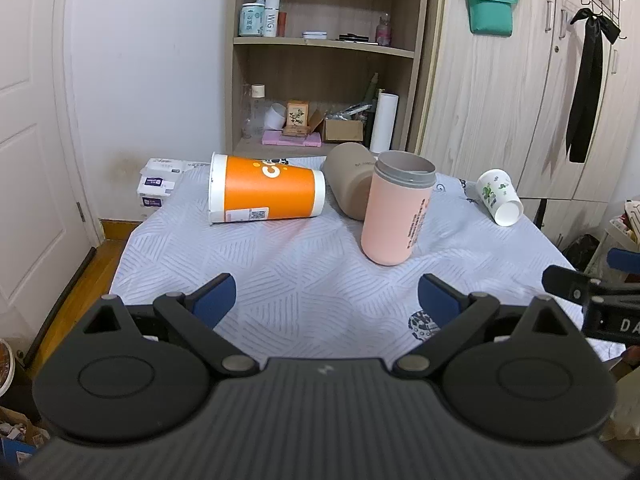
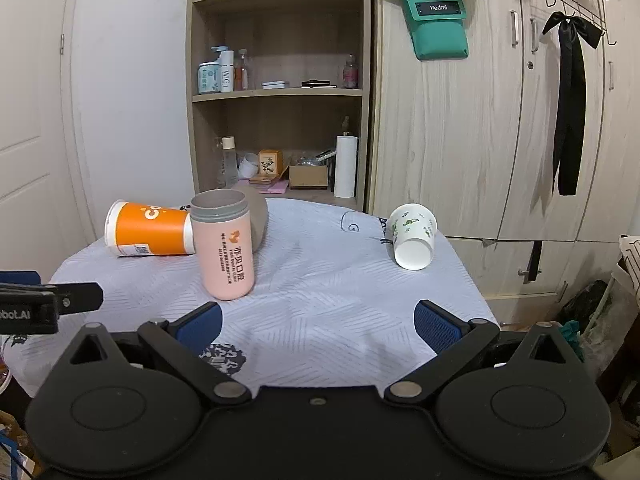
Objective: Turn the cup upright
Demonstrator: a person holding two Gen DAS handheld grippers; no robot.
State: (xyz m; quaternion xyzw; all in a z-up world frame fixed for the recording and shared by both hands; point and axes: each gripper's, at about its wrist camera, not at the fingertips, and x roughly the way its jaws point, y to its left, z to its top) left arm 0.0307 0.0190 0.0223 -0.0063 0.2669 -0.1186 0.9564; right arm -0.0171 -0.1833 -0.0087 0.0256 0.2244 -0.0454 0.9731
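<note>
From your left wrist, the left gripper (image 1: 326, 300) gapes empty before the upright pink tumbler (image 1: 394, 210), orange cup (image 1: 266, 188) toppled beside it, while your right wrist adds its spread right gripper (image 2: 318, 326) and the tumbler's lettering.

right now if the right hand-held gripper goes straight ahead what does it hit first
Probably nothing soon: the right hand-held gripper points at bare quilted cloth, between the pink cup and the tipped white leaf-print cup. Depth is unclear, but the way looks free.
</note>
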